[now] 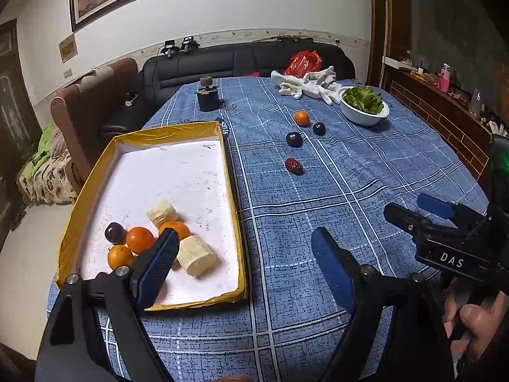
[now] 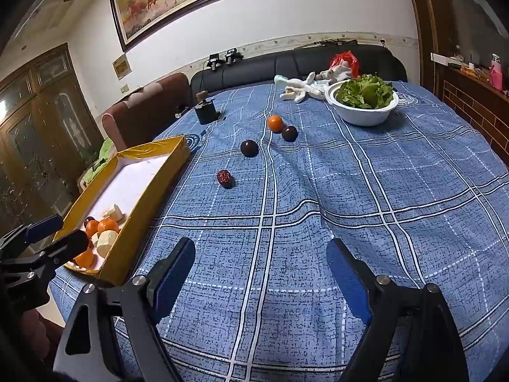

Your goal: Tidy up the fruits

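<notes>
On the blue plaid tablecloth, a yellow-walled tray holds the sorted share: three oranges, one dark plum and two pale cut chunks (possibly banana or sugarcane, the view is too soft to say). Four fruits wait outside it, strung in a loose line toward the far side: a wrinkled red date nearest, then a dark plum, another plum just beside a lone orange. So, by my count, the job looks a bit past halfway.

The left gripper hangs over the tray's near corner with its jaws spread wide and nothing between them. The right gripper is likewise parted and empty above bare cloth, pointed toward the stragglers. The date seems the natural next pick. A bowl of lettuce and white gloves sit beyond.
</notes>
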{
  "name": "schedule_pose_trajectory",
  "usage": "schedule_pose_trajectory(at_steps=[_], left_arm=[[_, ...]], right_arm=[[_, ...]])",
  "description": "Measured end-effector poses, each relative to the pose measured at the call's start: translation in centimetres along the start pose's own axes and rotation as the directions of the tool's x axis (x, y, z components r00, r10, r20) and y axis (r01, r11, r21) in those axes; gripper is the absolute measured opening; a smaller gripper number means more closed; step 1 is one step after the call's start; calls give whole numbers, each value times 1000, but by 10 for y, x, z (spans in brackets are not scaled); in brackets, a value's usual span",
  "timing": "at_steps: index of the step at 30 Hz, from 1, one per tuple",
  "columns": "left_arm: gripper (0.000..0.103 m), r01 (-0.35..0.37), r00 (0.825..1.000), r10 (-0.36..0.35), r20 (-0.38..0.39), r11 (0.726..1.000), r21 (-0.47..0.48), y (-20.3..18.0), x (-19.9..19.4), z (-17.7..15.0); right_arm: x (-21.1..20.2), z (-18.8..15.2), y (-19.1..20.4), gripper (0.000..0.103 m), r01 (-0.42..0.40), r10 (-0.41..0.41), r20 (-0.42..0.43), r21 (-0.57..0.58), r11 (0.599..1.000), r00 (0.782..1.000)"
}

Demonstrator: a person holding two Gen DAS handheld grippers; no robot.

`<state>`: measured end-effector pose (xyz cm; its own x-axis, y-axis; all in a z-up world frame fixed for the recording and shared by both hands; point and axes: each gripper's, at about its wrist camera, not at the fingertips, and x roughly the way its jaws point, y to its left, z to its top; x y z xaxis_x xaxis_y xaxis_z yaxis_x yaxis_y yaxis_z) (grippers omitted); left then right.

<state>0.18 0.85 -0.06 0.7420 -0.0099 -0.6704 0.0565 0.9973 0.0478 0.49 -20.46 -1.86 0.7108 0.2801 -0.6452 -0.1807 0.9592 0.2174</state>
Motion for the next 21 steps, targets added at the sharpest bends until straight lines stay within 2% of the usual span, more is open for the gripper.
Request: schedule_pose_trajectory(at_steps=[10, 15, 19, 21], left_arm=[[86, 32, 999, -31, -18, 999, 43, -42, 17, 12], [86, 62, 998, -61, -27, 996, 56, -70, 45, 19], [85, 115, 987, -110, -120, 993, 35, -96, 95, 16], [85, 87, 983, -84, -162, 996, 15, -102, 118, 13]], right_arm=[[-7, 8, -20, 86, 42, -42, 20, 3, 999, 999], [-12, 8, -44, 88, 71, -73, 37, 38, 997, 997], [3, 7, -76, 88, 120, -120, -6, 85, 989, 993], [15, 6, -93, 89, 130, -123, -59, 137, 982, 991]])
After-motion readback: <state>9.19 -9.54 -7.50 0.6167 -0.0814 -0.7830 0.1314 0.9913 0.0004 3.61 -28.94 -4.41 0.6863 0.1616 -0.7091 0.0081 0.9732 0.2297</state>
